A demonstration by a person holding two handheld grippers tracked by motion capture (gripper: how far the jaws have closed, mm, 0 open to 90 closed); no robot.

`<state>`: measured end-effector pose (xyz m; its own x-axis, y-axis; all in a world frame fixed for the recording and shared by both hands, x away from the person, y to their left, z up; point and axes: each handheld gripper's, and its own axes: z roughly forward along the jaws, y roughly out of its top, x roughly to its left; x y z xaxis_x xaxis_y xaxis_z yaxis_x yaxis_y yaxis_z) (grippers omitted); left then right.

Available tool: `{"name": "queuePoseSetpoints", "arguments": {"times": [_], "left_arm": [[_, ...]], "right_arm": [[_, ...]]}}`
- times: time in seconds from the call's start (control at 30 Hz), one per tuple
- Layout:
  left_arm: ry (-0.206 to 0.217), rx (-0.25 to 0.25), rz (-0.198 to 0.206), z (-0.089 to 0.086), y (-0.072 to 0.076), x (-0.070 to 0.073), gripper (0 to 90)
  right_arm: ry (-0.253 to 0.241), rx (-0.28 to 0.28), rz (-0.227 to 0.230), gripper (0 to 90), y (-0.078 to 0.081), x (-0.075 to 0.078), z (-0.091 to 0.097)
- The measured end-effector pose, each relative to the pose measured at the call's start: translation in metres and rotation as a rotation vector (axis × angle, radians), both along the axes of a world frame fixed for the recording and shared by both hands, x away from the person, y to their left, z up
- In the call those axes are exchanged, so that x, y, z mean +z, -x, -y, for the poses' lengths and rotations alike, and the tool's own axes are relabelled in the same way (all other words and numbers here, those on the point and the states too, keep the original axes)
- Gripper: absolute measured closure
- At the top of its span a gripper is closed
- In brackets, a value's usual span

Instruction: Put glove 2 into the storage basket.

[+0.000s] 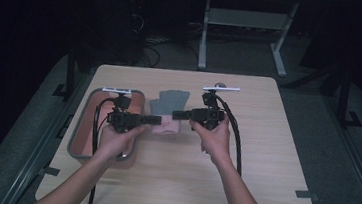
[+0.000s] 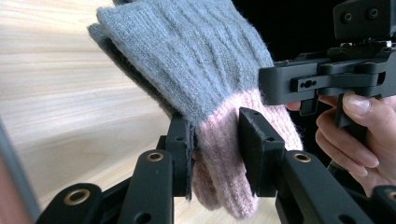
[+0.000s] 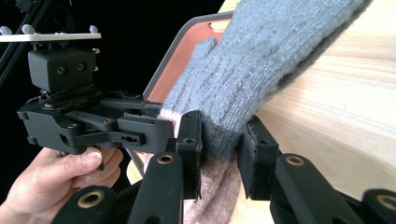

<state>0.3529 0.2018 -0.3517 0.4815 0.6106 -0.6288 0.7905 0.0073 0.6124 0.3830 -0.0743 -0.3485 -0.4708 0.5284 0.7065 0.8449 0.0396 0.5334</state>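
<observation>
Grippers, L (image 1: 148, 120) & R (image 1: 177, 115), both clamp glove (image 1: 168, 112) over wood table (image 1: 244, 153), dark room.

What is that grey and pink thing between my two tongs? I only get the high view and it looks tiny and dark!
Observer: It's a knit glove, grey, with a pink ribbed cuff. The left gripper view shows the stitches up close.
Operator: Are my left tongs really pinching it?
Observer: Yes. The left tongs press on the cuff from both sides, right where pink meets grey.
Operator: And the right ones?
Observer: The right tongs clamp that same band, and the pink end hangs below them.
</observation>
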Motion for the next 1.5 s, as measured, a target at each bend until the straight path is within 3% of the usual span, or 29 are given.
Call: {"name": "queuePoseSetpoints", "arguments": {"times": [0.73, 1.17, 1.5], "left_arm": [[-0.015, 0.067, 0.013, -0.047, 0.005, 0.013, 67.1], [-0.048, 0.091, 0.015, -0.077, 0.008, 0.018, 69.6], [-0.078, 0.100, 0.013, -0.090, 0.007, 0.016, 74.6]], "right_arm": [[-0.007, 0.065, 0.020, 71.7, -0.013, 0.011, -0.051], [-0.025, 0.096, 0.023, 71.8, -0.017, 0.009, -0.083], [-0.028, 0.110, 0.016, 71.8, -0.022, 0.004, -0.099]]}}
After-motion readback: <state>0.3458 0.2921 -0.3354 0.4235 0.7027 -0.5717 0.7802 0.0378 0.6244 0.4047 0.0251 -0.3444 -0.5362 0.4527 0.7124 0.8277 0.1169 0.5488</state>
